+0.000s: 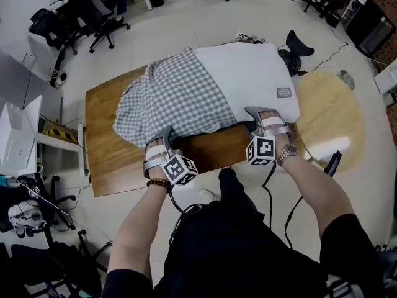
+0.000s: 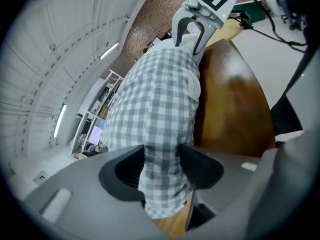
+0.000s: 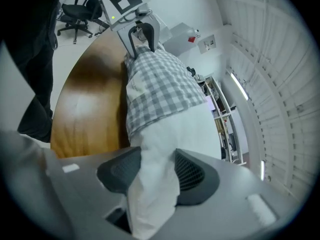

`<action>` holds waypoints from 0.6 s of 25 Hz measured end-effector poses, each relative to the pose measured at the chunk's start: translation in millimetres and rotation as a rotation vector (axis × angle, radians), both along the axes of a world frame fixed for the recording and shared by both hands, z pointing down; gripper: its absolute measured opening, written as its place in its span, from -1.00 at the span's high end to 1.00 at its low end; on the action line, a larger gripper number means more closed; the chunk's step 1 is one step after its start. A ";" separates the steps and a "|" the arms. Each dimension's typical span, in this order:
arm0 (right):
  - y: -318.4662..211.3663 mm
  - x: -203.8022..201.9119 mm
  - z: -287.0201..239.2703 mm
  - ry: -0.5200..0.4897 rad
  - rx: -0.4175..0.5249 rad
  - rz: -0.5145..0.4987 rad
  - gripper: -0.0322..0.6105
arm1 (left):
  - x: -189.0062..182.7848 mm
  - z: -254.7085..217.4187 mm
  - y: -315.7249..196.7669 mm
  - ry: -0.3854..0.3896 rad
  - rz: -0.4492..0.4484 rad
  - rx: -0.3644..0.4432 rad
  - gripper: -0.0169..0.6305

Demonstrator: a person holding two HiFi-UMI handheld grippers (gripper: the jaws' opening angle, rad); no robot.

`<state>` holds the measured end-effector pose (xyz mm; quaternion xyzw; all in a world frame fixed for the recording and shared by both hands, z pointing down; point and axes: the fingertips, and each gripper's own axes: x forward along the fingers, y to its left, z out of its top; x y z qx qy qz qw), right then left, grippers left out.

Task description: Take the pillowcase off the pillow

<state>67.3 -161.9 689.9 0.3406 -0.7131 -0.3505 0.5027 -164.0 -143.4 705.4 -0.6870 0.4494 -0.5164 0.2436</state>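
Observation:
A pillow lies across the brown wooden table (image 1: 111,160). Its left half wears a grey-and-white checked pillowcase (image 1: 173,98); the bare white pillow (image 1: 248,73) shows on the right. My left gripper (image 1: 160,140) is at the near left corner, shut on a fold of the checked pillowcase (image 2: 155,109), which is pinched between the pads of that gripper (image 2: 162,171). My right gripper (image 1: 263,120) is at the near right edge, shut on the white pillow (image 3: 170,129), whose cloth bunches between the pads of this gripper (image 3: 152,171). Each gripper view shows the other gripper at the far end.
A round pale wooden table (image 1: 329,117) stands just right of the pillow. Black office chairs (image 1: 93,17) stand at the back left and back. Cables (image 1: 291,210) trail on the floor by the person's legs. White boxes (image 1: 18,135) sit at the left.

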 end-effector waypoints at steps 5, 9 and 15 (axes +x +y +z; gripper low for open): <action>-1.2 1.8 -11.7 -0.032 0.021 0.001 0.59 | -2.7 -16.6 2.9 0.082 0.016 0.000 0.54; 0.0 5.1 -17.2 -0.058 0.020 0.006 0.76 | -7.7 -33.5 6.4 0.140 0.019 0.016 0.83; -5.8 6.4 -33.3 -0.076 0.004 0.021 0.85 | -16.1 -52.1 6.6 0.175 0.014 0.014 0.90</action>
